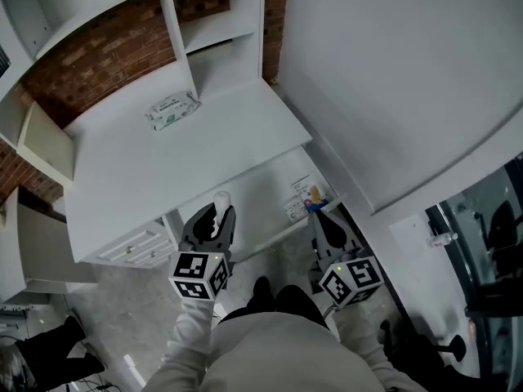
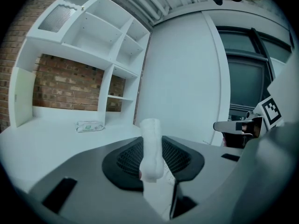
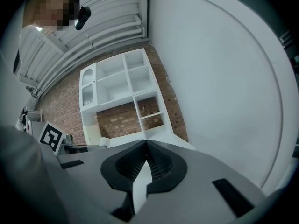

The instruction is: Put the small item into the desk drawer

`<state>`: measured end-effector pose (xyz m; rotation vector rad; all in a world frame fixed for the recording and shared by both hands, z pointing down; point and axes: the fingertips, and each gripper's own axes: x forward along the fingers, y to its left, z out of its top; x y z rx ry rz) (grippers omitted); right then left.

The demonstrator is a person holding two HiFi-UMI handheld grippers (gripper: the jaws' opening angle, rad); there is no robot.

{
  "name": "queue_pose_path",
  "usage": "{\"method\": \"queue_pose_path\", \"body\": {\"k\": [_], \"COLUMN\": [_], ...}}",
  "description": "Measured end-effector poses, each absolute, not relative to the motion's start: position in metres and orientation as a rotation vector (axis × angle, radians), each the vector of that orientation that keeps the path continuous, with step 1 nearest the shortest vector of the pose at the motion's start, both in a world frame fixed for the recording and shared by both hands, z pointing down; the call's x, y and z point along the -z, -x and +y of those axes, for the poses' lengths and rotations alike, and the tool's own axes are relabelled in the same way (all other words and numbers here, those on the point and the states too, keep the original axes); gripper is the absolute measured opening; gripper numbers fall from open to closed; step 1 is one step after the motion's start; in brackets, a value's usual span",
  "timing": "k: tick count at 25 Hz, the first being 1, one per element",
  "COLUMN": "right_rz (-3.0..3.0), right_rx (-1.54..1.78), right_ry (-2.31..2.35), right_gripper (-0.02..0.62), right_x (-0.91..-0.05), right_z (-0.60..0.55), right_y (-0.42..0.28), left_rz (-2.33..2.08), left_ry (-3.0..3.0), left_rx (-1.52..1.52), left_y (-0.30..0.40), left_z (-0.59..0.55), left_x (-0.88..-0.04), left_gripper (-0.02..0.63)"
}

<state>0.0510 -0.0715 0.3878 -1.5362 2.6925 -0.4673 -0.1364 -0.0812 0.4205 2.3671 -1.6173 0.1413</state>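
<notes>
Nearest: the person's pale sleeves point(image 1: 192, 329), with a marker cube point(image 1: 198, 274) riding on each tool just ahead of them.

- Left tongs point(image 1: 217, 212), lower centre of the head view: clamped on the small item point(image 1: 221, 198), a white, soft-looking roll or packet. It stands upright between the pads, gripped low on its body, with the top poking clear above the tips.
- Right tongs point(image 1: 323, 217), right of centre: pressed together at the tips, nothing between them.
- Bench point(image 1: 163, 170): a white top filling the middle left of the frame. It is bare except for a wipes pack point(image 1: 172, 109) near the back, well apart from both tools.
- Drawer fronts point(image 1: 135, 247): under the bench's near edge, lower left, to the left of the left tongs. They look closed from here, and I cannot make out a handle.
- Lower shelf point(image 1: 270, 190), below the bench and between the tools: a few small packets point(image 1: 304, 196) at its right end.

Step in hand, as I read it: carrying the item towards the drawers, with nothing opened yet.

To do it well:
- Shift the whole stance left so the drawers sit squarely ahead rather than off to one side.
- Use the empty right tongs for the pull, spreading them first to take a handle or lip.
- Keep the left grip even, because the item is held low and could tip or slide if squeezed unevenly.
- Lower it inside the drawer before letting go.
</notes>
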Motion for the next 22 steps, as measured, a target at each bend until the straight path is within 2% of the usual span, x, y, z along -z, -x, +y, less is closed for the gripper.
{"method": "queue_pose_path", "body": {"k": [22], "right_rz": [2.691], "right_rx": [0.381], "right_ry": [1.504], "right_gripper": [0.028], "right_x": [-0.368], "right_z": [-0.148], "right_y": [-0.054], "left_rz": [-1.547], "left_ry": [-2.368], "left_rx": [-0.229], "left_y": [0.121], "left_z": [-0.157], "left_x": [-0.445], "left_gripper": [0.133]}}
